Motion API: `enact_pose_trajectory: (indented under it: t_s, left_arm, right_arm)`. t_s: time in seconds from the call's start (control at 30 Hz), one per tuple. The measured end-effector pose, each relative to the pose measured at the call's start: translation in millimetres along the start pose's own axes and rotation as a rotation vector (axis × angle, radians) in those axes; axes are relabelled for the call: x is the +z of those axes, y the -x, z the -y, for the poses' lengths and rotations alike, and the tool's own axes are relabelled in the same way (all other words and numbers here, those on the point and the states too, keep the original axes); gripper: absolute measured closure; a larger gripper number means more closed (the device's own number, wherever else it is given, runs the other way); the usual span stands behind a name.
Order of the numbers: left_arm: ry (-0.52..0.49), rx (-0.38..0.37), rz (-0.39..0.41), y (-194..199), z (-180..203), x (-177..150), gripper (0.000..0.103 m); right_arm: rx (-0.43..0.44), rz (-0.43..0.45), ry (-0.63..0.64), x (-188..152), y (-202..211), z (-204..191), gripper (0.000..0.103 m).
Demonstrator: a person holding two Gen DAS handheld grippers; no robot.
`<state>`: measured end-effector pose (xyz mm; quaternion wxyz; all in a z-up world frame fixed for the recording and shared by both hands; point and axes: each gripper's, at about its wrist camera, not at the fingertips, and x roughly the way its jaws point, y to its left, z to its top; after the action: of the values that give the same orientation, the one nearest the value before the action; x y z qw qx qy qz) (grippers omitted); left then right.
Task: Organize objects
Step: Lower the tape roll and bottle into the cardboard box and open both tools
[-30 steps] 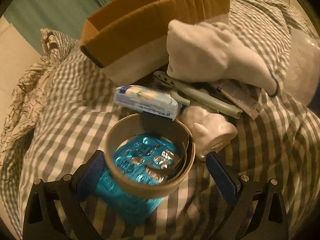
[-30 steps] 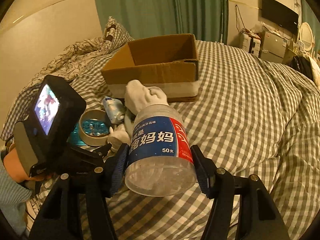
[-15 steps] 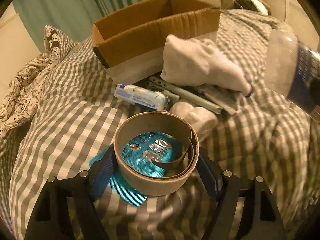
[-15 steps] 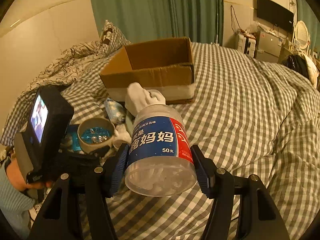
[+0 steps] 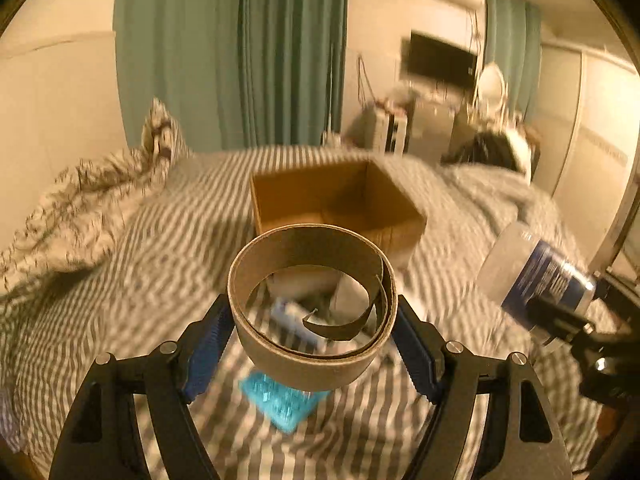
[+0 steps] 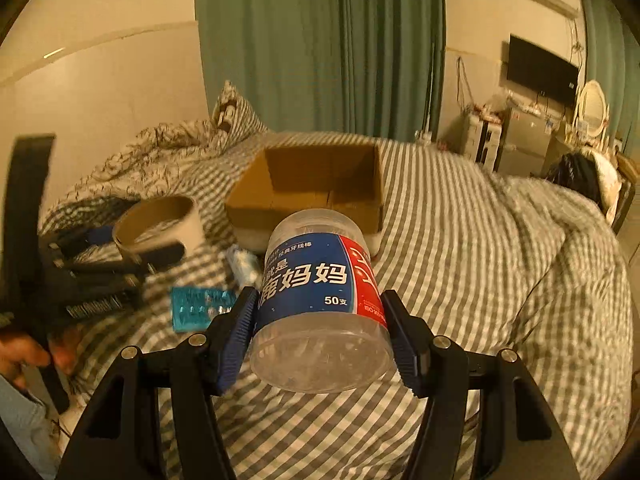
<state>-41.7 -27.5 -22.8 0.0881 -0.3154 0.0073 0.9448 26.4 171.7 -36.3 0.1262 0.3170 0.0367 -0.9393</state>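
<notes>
My left gripper [image 5: 314, 338] is shut on a brown cardboard tape ring [image 5: 312, 344] and holds it in the air above the bed; the ring also shows in the right wrist view [image 6: 160, 226]. My right gripper [image 6: 320, 332] is shut on a clear plastic jar with a blue and red label [image 6: 320, 292], seen too at the right of the left wrist view [image 5: 536, 280]. An open cardboard box [image 5: 336, 208] [image 6: 316, 188] sits on the checked bedspread beyond both. A blue blister pack [image 5: 280, 404] [image 6: 198, 306] lies on the bed below the ring.
A white tissue packet [image 6: 246, 266] and other small items lie in front of the box, partly hidden. Crumpled patterned bedding [image 6: 160, 152] is at the back left. A green curtain [image 6: 320, 40], TV and cluttered furniture [image 6: 532, 136] stand beyond the bed.
My left gripper has lifted the tape ring off the blister pack and tilted up toward the box. My right gripper with the jar has risen a little.
</notes>
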Motion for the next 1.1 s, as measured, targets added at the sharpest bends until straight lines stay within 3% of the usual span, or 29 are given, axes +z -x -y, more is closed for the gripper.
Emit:
enact_pose_trajectory:
  t_s: [0.23,0.43,0.6,0.83,1.03,1.1]
  left_arm:
    - [-0.001,-0.026,0.058,-18,2,56,0.024]
    - [-0.007,-0.004,0.046,-70,-1,93,0.024]
    - [-0.014,0.015,0.009,-121,-5,111,0.024]
    - [-0.007,0.026,-0.071,-189,-12,104,0.024]
    - [0.018,-0.014,-0.114,-212,-16,94,0.021]
    - [0.025,-0.023,-0.122,-210,-17,93,0.018]
  right_arm:
    - [-0.034,0.105,0.064,60,0,3,0.041]
    - [-0.024,0.120,0.058,117,-44,18,0.041]
    - [-0.014,0.083,0.031,153,-102,31,0.041]
    - [0.013,0.003,0.007,160,-179,47,0.041]
    - [0.040,-0.019,-0.036,145,-213,59,0.040]
    - [0.045,0.003,-0.045,144,-212,61,0.025]
